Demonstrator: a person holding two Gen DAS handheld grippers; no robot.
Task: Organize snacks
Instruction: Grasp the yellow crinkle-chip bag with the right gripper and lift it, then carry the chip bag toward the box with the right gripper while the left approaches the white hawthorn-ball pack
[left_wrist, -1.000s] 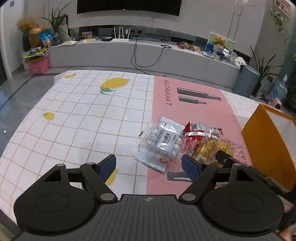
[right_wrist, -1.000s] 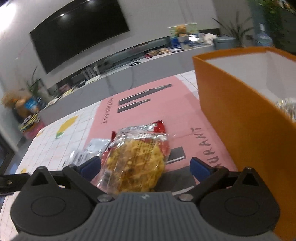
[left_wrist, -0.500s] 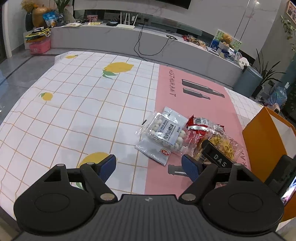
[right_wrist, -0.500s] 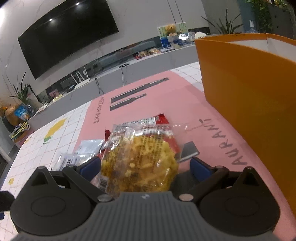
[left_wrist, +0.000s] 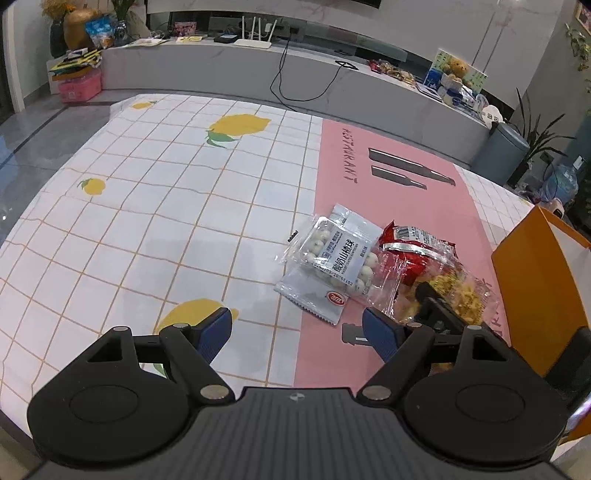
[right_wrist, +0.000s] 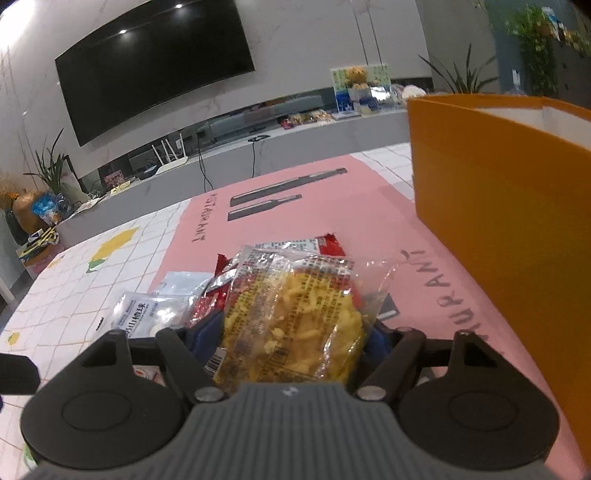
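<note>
Yellow snack bag (right_wrist: 295, 325) near edge of pink mat (right_wrist: 332, 206), between pads of right gripper (right_wrist: 295, 334), on top of red packet (right_wrist: 325, 245). Jaws closing round the bag now, blue pads at both sides of it; cannot tell yet if firmly pinched. Seen from left wrist too: yellow snack bag (left_wrist: 458, 295) at right end of the snack pile, right gripper's finger lying over it.

Left of it, clear bag of white balls (left_wrist: 343, 258) and a silver packet (left_wrist: 314, 299), overlapping. Orange box (right_wrist: 509, 229) to the right, just beside the pile, open top: likely the drop spot.

Left gripper (left_wrist: 297, 334) wide open, empty, hovering over the checked cloth (left_wrist: 147, 221) near the pile.

Tips for this step:
- Squeeze across the bulky middle, not the loose film edge.
- Gentle close; crunchy contents probably crush easily.
- Lift straight up, watch that the red packet underneath does not drag along.
- Clear the orange box wall before moving right.
</note>
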